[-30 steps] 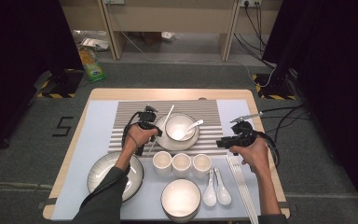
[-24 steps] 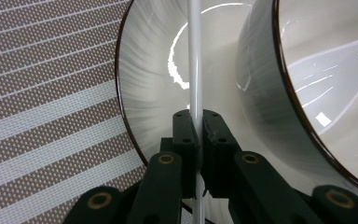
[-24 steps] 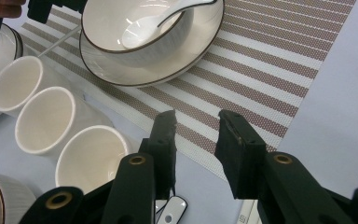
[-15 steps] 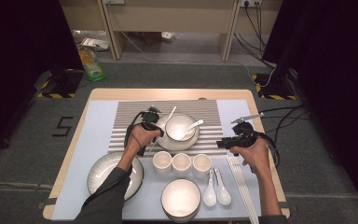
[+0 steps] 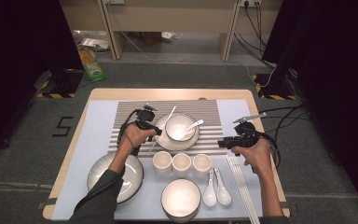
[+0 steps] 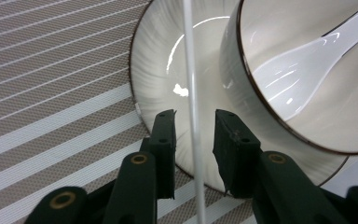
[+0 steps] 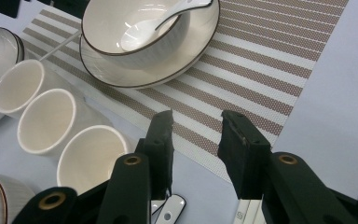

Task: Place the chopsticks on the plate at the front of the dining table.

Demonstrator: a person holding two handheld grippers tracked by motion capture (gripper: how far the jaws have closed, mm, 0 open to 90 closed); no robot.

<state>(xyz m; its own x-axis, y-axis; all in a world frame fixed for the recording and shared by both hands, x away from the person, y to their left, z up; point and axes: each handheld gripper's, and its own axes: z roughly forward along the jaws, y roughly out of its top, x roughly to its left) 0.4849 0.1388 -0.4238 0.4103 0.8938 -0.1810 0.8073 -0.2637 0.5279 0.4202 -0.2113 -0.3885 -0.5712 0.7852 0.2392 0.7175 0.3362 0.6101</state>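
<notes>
So nearest the person there's a white bowl (image 5: 181, 198) at the front edge, a dark-rimmed plate (image 5: 116, 171) to its left, two ceramic spoons (image 5: 216, 188) and a white chopstick pair (image 5: 241, 186) to its right, then three small cups (image 5: 182, 163) in a row. Behind those, on the striped placemat (image 5: 214, 122), a bowl with a spoon in it (image 5: 181, 127) sits on a saucer (image 6: 158, 88). The single white chopstick (image 6: 192, 93) lies propped across that saucer's rim, and the left gripper (image 6: 193, 135) has its jaws apart on either side of it, not pinching yet as far as I can tell. The right gripper (image 7: 196, 140) hangs open over the mat edge near the cups, holding nothing. My read: the grab is lined up but not made, so the lift and placing are left. It's tight, since the bowl wall sits just beside one jaw; there's free room to the left over bare mat.
</notes>
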